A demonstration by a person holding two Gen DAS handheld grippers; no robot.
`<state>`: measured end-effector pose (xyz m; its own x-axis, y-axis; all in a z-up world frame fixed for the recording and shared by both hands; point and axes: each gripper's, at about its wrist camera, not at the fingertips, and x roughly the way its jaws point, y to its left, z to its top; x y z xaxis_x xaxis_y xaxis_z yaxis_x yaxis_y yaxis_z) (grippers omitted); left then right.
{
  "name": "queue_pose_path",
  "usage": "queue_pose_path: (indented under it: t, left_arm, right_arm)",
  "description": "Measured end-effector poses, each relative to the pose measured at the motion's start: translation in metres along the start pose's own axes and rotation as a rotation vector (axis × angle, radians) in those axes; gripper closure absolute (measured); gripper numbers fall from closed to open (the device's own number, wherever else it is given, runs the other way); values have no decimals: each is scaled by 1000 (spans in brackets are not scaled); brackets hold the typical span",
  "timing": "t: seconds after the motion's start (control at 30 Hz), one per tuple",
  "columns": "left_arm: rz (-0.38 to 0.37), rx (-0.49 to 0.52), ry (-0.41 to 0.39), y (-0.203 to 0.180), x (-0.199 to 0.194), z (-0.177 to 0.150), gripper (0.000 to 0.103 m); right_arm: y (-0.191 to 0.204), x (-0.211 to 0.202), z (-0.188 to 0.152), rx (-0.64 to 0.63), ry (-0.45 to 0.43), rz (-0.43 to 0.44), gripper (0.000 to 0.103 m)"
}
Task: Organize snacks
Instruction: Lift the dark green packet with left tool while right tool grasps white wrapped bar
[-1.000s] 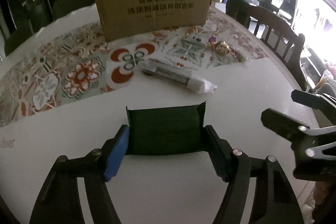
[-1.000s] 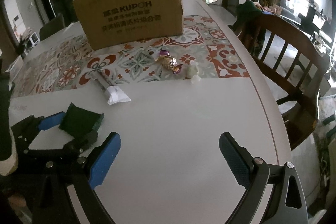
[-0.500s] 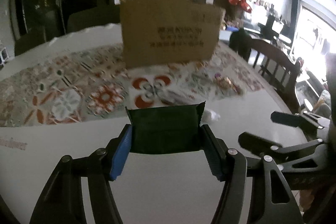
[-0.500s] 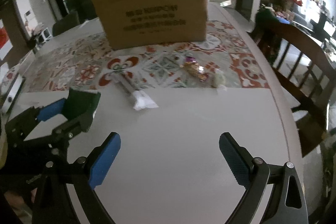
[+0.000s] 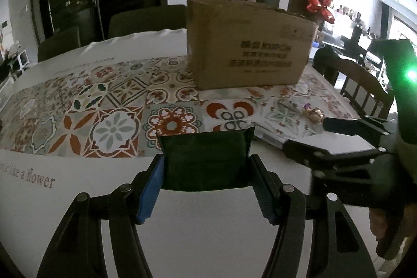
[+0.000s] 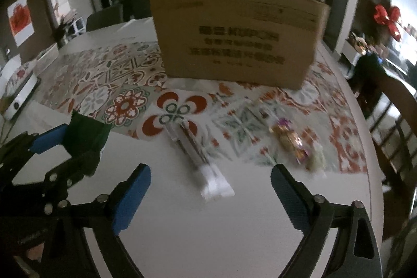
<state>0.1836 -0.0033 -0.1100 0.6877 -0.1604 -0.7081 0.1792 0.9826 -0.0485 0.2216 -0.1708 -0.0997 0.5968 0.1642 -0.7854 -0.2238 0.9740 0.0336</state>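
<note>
My left gripper is shut on a dark green snack packet and holds it above the white table, facing the brown cardboard box. The packet also shows in the right wrist view. My right gripper is open and empty, low over a clear long snack packet with a white end. Gold and purple wrapped candies and a pale candy lie to its right. The box stands behind them on the patterned mat.
A tiled-pattern mat covers the far half of the table. A wooden chair stands at the table's right edge. A white device lies at the far left. The right gripper shows beside the left one.
My left gripper has lifted with the green packet and swung left. My right gripper has moved forward and left, towards the long clear packet.
</note>
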Motion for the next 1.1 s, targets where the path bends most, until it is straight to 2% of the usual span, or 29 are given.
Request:
queue_pose_path:
  t: [0.13,0.27,0.63,0.77,1.1]
  left_arm:
    - [2,-18,9,5,8,4,40]
    - [4,-17,18,6,16,10,40]
    - [-17,-25,31,4,29,21,40]
    - [-20,-16,22,1,27,25,40]
    - [-38,12,-30,-11,10,41,40]
  right_arm:
    - [6,22,12,-36,42,13,35]
    - [11,39,16,-62,75,21,45]
    - [11,53,12,-54,114,42,74]
    - [6,50,11,-20,114,54,80]
    - [-9,15,13,49,29,49,80]
